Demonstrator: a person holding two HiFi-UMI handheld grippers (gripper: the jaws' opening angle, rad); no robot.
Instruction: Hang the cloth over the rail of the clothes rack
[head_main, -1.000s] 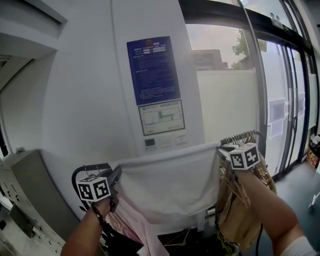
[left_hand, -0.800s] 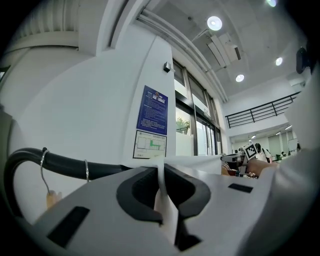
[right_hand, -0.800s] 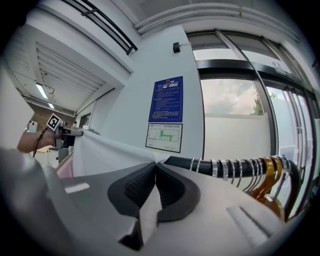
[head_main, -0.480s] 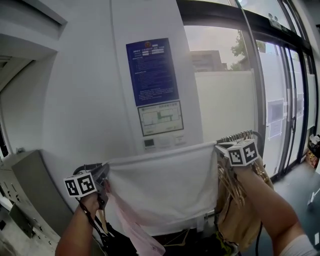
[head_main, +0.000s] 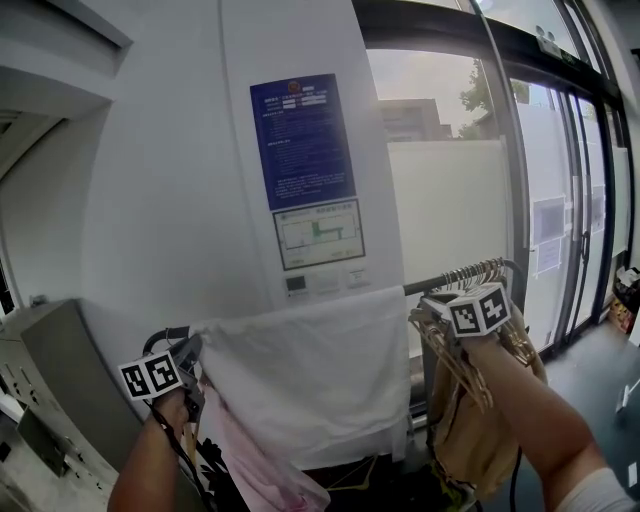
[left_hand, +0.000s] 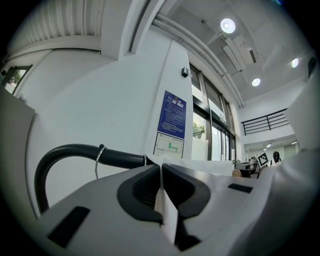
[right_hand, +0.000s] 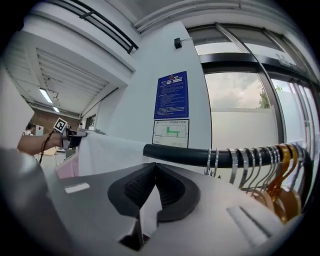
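Basically, thin white woven cloth (head_main: 300, 375) hangs stretched flat between both grippers, its long axis running along the round black rail (right_hand: 180, 154) just beyond them. The left hand-held gripper (head_main: 193, 352) jaws are closing on one top corner; the right hand-held gripper (head_main: 428, 306) pinches the other.

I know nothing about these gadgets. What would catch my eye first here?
A white cloth is stretched wide along the clothes rack's rail, the left gripper closing its jaws on one top corner and the right gripper shut on the other. Behind it, a blue notice hangs on the white pillar.
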